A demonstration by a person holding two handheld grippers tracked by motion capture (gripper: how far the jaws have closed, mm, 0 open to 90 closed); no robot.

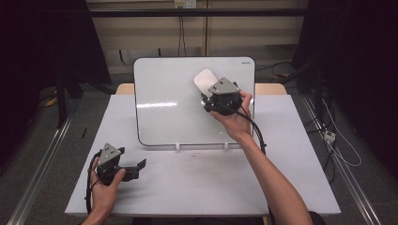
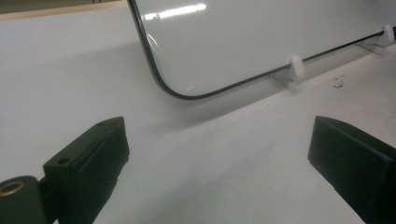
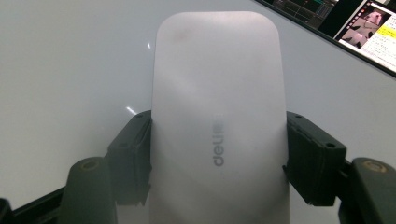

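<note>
We see the right gripper (image 3: 218,154) with its fingers (image 3: 133,158) clamped on both long sides of a white whiteboard eraser (image 3: 218,112), whose far end juts past them and lies against the whiteboard (image 1: 164,103) propped on the table (image 1: 211,183). The left gripper (image 2: 219,168) rests low over the table, fingers (image 2: 93,158) spread wide with nothing between them, the board's lower corner ahead of them.

My left gripper (image 2: 219,158) hangs low over the white table (image 2: 60,79), jaws spread wide, nothing between them. Ahead, the whiteboard (image 2: 261,37) leans on small white clips (image 2: 295,66), its rounded corner nearest me.
</note>
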